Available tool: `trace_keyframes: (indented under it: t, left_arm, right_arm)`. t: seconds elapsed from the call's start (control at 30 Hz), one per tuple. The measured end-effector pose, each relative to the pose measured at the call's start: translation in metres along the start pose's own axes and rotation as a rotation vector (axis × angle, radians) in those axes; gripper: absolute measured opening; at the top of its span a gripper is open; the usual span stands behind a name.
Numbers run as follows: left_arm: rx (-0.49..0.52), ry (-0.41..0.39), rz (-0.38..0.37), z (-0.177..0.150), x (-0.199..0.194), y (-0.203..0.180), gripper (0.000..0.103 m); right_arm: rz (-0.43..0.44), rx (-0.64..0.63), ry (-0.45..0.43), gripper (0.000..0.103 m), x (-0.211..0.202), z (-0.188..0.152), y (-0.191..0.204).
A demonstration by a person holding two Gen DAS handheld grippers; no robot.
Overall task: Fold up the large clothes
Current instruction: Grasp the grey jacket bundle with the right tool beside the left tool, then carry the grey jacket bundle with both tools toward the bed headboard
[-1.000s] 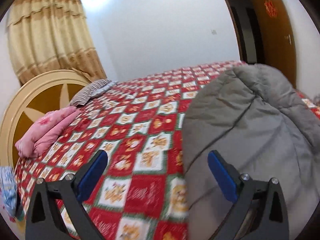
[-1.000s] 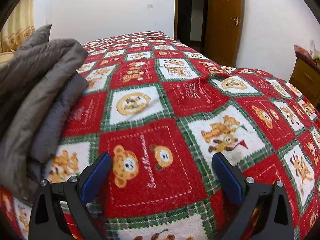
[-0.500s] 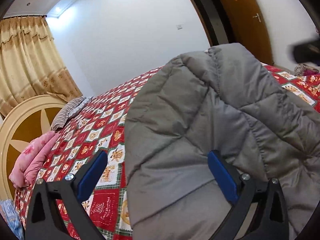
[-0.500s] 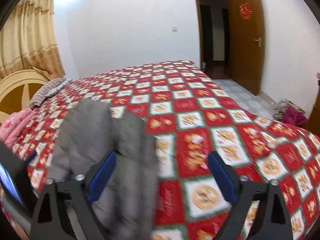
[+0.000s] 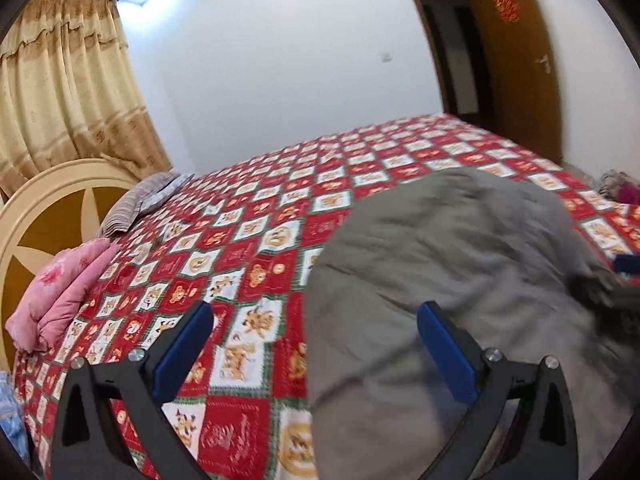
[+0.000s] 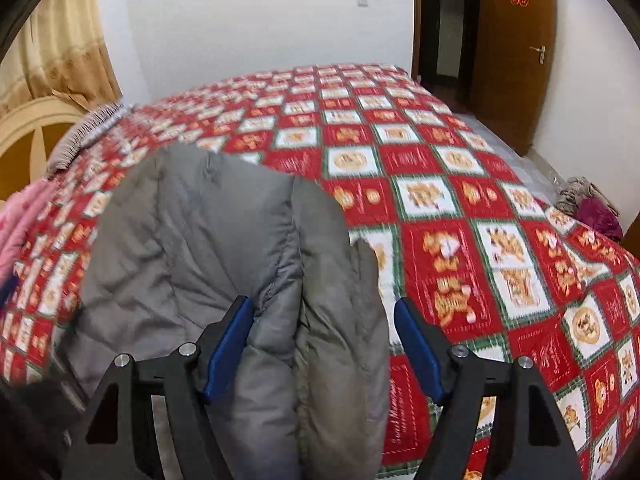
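A grey quilted jacket (image 5: pixel 460 280) lies bunched on the red checked bedspread (image 5: pixel 260 220). My left gripper (image 5: pixel 316 344) is open over the jacket's left edge, with bedspread under its left finger and jacket under its right one. In the right wrist view the jacket (image 6: pixel 208 240) shows a thick folded edge running toward the camera. My right gripper (image 6: pixel 324 340) straddles that fold and its jaws are closing. The left pad is against the fabric, while a gap remains at the right pad. The right gripper (image 5: pixel 624 276) also appears, blurred, at the right edge of the left wrist view.
A folded pink blanket (image 5: pixel 60 292) and a striped pillow (image 5: pixel 140 204) lie by the round headboard (image 5: pixel 40 208). Curtains (image 5: pixel 68 92) hang behind it. A brown door (image 6: pixel 516 60) stands open at the far right, and a heap of clothes (image 6: pixel 592 208) lies on the floor.
The right view swung from bare bedspread onto the jacket, and its jaws narrowed around the folded edge. In the left view the jacket rose up high, then dropped lower and further right.
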State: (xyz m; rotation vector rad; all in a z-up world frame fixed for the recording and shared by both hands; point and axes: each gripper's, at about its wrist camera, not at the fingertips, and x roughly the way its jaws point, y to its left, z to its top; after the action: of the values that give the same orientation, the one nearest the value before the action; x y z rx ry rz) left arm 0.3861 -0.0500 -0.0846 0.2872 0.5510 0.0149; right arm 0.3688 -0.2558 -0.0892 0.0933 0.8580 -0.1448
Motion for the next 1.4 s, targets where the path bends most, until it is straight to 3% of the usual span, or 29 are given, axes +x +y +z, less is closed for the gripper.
trace_keyframes:
  t: [0.13, 0.3, 0.43, 0.57, 0.73, 0.83, 0.9, 1.2, 1.4]
  left_arm:
    - [0.037, 0.077, -0.010, 0.000, 0.032, -0.018, 0.103]
    - [0.064, 0.063, 0.009, 0.000, 0.025, -0.035, 0.103]
    - [0.069, 0.075, 0.021, 0.000, 0.027, -0.039, 0.103]
    - [0.055, 0.083, 0.029, -0.003, 0.031, -0.037, 0.103]
    - [0.005, 0.134, 0.004, -0.005, 0.043, -0.033, 0.103]
    - [0.022, 0.145, -0.018, -0.008, 0.046, -0.041, 0.103]
    - [0.052, 0.146, -0.013, -0.010, 0.048, -0.051, 0.103]
    - [0.045, 0.168, -0.039, -0.021, 0.061, -0.069, 0.103]
    - [0.057, 0.168, -0.031, -0.025, 0.064, -0.074, 0.103]
  right_arm:
    - [-0.028, 0.011, 0.020, 0.073, 0.002, -0.002, -0.010]
    - [-0.085, -0.042, 0.027, 0.073, -0.005, 0.019, -0.001]
    - [-0.066, -0.172, 0.232, 0.073, 0.025, 0.039, 0.013]
    - [0.000, -0.159, 0.333, 0.073, 0.033, 0.049, 0.012]
    - [-0.032, -0.098, 0.234, 0.080, 0.038, 0.020, 0.009]
    - [-0.042, -0.036, 0.166, 0.088, 0.049, -0.010, 0.001]
    - [-0.051, -0.006, 0.111, 0.089, 0.053, -0.024, -0.004]
    - [0.040, 0.050, 0.097, 0.089, 0.069, -0.041, -0.028]
    - [0.039, 0.038, 0.062, 0.089, 0.069, -0.047, -0.029]
